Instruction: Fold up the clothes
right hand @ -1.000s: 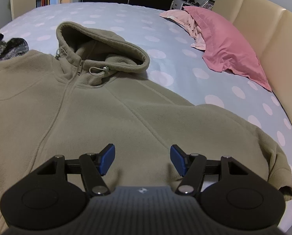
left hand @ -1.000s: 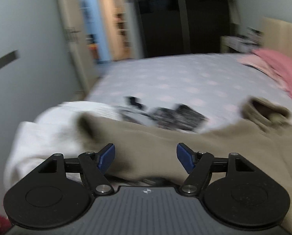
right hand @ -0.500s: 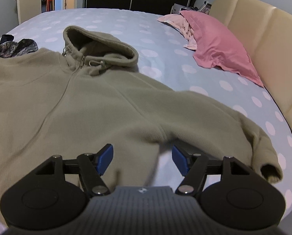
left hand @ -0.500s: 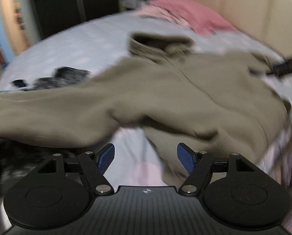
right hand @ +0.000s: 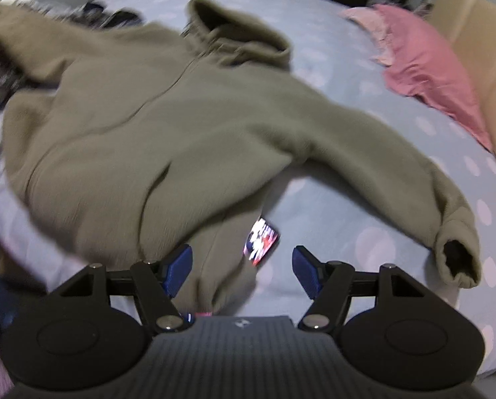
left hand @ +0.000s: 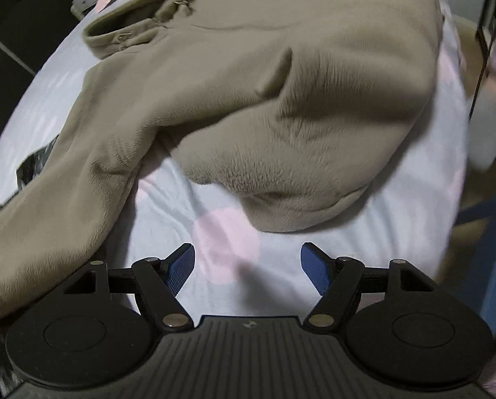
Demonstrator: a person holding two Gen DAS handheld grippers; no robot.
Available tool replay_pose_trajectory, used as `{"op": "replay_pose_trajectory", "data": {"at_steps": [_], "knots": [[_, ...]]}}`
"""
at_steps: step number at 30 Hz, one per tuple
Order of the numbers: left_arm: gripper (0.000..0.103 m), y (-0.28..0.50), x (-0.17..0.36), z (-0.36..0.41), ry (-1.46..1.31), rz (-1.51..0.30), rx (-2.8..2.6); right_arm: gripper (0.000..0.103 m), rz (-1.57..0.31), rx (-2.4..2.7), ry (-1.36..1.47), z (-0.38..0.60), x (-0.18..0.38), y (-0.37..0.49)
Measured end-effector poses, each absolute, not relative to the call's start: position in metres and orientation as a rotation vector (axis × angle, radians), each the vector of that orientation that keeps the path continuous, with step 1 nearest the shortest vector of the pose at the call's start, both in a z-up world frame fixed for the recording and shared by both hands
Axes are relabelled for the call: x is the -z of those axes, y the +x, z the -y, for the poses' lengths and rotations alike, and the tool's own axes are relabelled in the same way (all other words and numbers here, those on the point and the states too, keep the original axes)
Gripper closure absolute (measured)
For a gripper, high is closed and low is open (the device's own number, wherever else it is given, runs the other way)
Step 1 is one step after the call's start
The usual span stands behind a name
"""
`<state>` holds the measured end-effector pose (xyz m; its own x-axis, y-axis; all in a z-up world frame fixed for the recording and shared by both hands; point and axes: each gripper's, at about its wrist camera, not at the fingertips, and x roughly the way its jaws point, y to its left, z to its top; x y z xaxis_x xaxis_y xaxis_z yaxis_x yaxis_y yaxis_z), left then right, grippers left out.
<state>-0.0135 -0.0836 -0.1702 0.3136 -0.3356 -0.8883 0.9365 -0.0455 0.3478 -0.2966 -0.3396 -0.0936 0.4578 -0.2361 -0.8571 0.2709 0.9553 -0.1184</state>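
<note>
- On the pale blue bedsheet with pink polka dots (right hand: pixel 364 199), the olive-tan fleece zip hoodie (right hand: pixel 154 126) lies front up and roughly spread, hood toward the far side, one sleeve trailing to the right with its cuff near the bed edge.
- Both tools are empty: the left gripper (left hand: pixel 247 267) hovers with its jaws spread over bare sheet just short of the hoodie's rumpled hem, and the right gripper (right hand: pixel 241 267) is likewise released, its blue pads on either side of a bunched bottom corner without pinching it.
- Beside that corner sits a small glossy red-and-white item (right hand: pixel 261 239), partly tucked under the fleece; I cannot tell what it is. Folding over it risks trapping it inside or flicking it off the bed.
- Thick fleece may bunch, so a pinch could catch one layer only and the panel would sag, leaving a crooked fold.
- Dark patterned clothing (right hand: pixel 1 66) at the far left touches the left sleeve; dragging that sleeve could pull it along.
- A rose-pink pillow (right hand: pixel 427 66) lies well apart at the far right, an unlikely snag.
</note>
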Motion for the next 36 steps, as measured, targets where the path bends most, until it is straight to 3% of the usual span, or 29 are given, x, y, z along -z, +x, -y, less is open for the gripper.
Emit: {"op": "replay_pose_trajectory", "data": {"at_steps": [11, 13, 14, 17, 19, 21, 24, 30, 36], "knots": [[0.036, -0.042, 0.204, 0.096, 1.323, -0.467, 1.215, 0.034, -1.276, 0.120, -0.038, 0.319, 0.149, -0.283], [0.040, -0.043, 0.206, 0.098, 1.311, -0.461, 1.225, 0.036, -1.268, 0.127, -0.034, 0.322, 0.157, -0.279], [0.050, -0.045, 0.206, 0.099, 1.306, -0.455, 1.234, 0.036, -1.259, 0.128, -0.031, 0.323, 0.158, -0.277], [0.069, -0.052, 0.201, 0.099, 1.302, -0.475, 1.263, 0.052, -1.255, 0.116, -0.046, 0.323, 0.159, -0.271], [0.077, -0.052, 0.194, 0.097, 1.264, -0.502, 1.276, 0.072, -1.253, 0.116, -0.079, 0.317, 0.157, -0.272], [0.085, -0.048, 0.181, 0.095, 1.180, -0.550, 1.291, 0.078, -1.202, 0.118, -0.050, 0.321, 0.146, -0.275], [0.090, -0.036, 0.149, 0.091, 0.980, -0.625, 1.326, 0.079, -1.054, 0.136, 0.037, 0.328, 0.118, -0.284], [0.090, 0.000, 0.088, 0.082, 0.591, -0.705, 1.350, 0.084, -0.739, 0.218, 0.172, 0.345, 0.060, -0.299], [0.091, 0.056, 0.062, 0.102, 0.365, -0.754, 1.228, 0.086, -0.570, 0.405, 0.286, 0.377, 0.036, -0.282]]}}
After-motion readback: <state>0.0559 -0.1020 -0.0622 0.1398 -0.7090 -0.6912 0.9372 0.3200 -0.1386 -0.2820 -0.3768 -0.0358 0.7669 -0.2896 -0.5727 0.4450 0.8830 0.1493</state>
